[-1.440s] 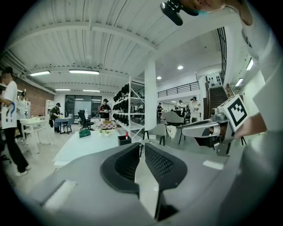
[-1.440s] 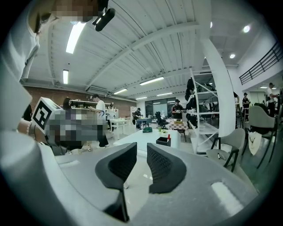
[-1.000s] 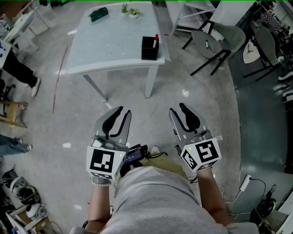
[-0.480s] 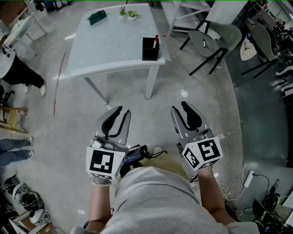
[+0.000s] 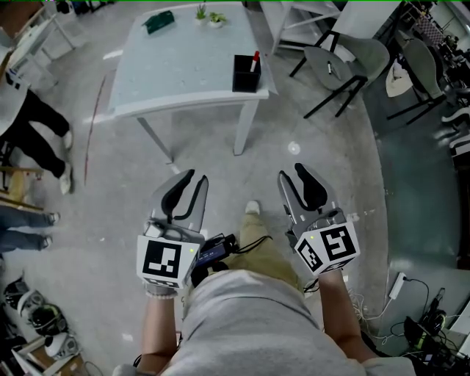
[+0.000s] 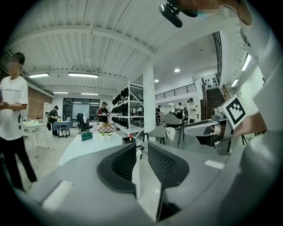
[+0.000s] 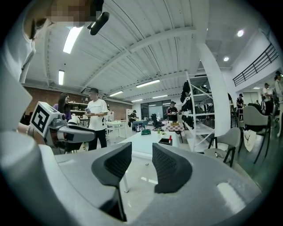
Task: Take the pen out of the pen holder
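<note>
Two claws hang side by side over the floor, and neither reaches the table (image 5: pixel 176 70). Our left gripper (image 5: pixel 198 178) has its jaws a narrow slit apart with nothing between them, and only floor and far room show through the gap. Our right gripper (image 5: pixel 291 173) stands slightly wider and is just as empty. The black pen holder (image 5: pixel 245 75) sits well ahead of both claws on the table's near right corner, about midway between their two lines. The pen (image 5: pixel 254 60) stands upright in it, with its red cap above the rim. Farther beyond the left claw, at the table's far edge, lie a green object (image 5: pixel 158 22) and small plants (image 5: pixel 208 16). A grey chair (image 5: pixel 345 62) stands ahead of the right claw, off to its right.
</note>
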### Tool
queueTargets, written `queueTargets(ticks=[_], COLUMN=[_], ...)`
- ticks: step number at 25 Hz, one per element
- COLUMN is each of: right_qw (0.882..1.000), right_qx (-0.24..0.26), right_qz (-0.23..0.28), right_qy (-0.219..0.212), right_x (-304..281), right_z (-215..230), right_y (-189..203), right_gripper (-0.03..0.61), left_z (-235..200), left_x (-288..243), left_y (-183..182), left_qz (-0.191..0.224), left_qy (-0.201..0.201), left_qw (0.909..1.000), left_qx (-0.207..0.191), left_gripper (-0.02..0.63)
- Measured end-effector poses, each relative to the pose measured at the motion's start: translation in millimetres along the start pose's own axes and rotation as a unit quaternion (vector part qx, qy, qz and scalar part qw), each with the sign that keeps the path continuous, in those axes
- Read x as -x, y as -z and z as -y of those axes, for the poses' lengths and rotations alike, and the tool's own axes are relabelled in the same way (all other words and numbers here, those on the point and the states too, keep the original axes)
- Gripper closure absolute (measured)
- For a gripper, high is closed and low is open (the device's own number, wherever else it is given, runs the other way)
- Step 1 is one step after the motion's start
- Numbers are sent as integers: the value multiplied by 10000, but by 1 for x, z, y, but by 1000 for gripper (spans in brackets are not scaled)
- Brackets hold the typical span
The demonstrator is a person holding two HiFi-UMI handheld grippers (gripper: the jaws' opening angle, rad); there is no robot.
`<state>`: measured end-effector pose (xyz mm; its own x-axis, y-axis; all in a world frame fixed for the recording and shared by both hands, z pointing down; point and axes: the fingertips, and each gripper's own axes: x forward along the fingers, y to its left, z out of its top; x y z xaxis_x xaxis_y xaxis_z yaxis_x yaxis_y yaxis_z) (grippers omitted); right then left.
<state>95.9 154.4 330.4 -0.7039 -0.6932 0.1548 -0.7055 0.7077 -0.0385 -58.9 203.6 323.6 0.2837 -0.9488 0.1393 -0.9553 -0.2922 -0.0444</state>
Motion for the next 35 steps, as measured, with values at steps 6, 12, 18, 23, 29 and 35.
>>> queueTargets(ticks=[6,12,18,23,29,35], right_qw=[10000,9999,9997,9995,9990,9983], right_qx=[9,38,-4,-23,-61,-55], right_qz=[-1,18,4,-83,-124,-141], right_qy=[0,-124,-229,-310,-414,-559], right_x=[0,-15,-41,-69,-105,-141], right_z=[8,19,37,54,82,104], right_y=[1,-5,-2,-4,-7,-11], right_gripper=[439,439,439,439,439,439], left_z=[0,-5,-16,-31,-42,-58], left_x=[-4,-15,-41,-67,-105,-139], left_y=[-2,-5,-5,-9,-10,-11], left_qz=[62,62,14,-21,-79,-145], left_qy=[-58,-126,-210,-275,-290,-400], left_qw=[10000,9999,9998,9996,9995,9990], left_qx=[22,27,26,80,64,121], left_gripper=[532,532,532,532,532,532])
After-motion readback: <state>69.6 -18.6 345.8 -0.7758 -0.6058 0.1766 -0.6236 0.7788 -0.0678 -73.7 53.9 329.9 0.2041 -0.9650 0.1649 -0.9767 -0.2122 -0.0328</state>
